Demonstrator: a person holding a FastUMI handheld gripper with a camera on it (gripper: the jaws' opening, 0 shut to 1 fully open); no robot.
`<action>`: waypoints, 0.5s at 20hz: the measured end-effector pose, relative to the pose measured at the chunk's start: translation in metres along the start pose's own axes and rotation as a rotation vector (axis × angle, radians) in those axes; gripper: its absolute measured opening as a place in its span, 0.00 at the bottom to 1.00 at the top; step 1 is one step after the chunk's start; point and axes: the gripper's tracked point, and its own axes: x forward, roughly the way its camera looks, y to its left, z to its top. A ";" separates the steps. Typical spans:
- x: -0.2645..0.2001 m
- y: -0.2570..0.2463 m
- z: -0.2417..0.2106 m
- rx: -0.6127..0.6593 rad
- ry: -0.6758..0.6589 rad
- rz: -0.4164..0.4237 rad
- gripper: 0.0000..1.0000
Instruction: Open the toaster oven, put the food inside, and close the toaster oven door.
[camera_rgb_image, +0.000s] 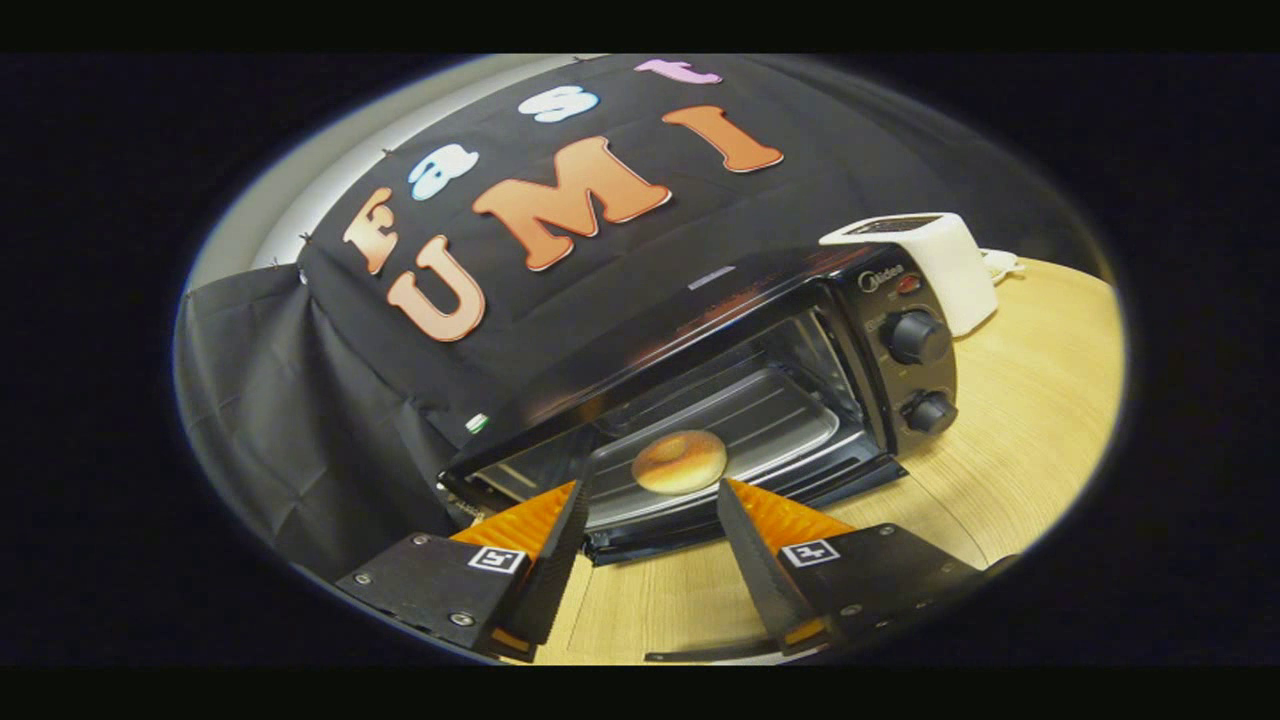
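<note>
A black toaster oven (700, 370) stands on a pale wooden table (1020, 470) in front of a black cloth wall, seen at a tilt from the handheld gripper (650, 500). The oven is the landmark here. Its door appears to be lowered, the cavity open toward the viewer, with a metal tray (770, 420) lying inside. On the near part of that tray rests a round, golden-brown bun (679, 461), the food for the task. It sits close to the front opening, probably because that is the easiest reach from outside. The gripper's two fingers are spread wide and grasp nothing; they hover just in front of the oven's opening, one to each side of the bun, which lies just beyond their tips. Two round control knobs (918, 337) sit one above the other on the oven's right-hand panel. Behind the oven's right end stands a white appliance (930, 260), likely a slot toaster. With the food apparently already inside, closing the door seems to be the step left.
</note>
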 end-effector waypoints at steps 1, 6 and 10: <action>-0.011 -0.001 -0.002 -0.021 0.004 0.003 0.78; -0.058 -0.019 -0.021 -0.185 0.063 -0.024 0.87; -0.084 -0.043 -0.047 -0.244 0.150 -0.065 0.91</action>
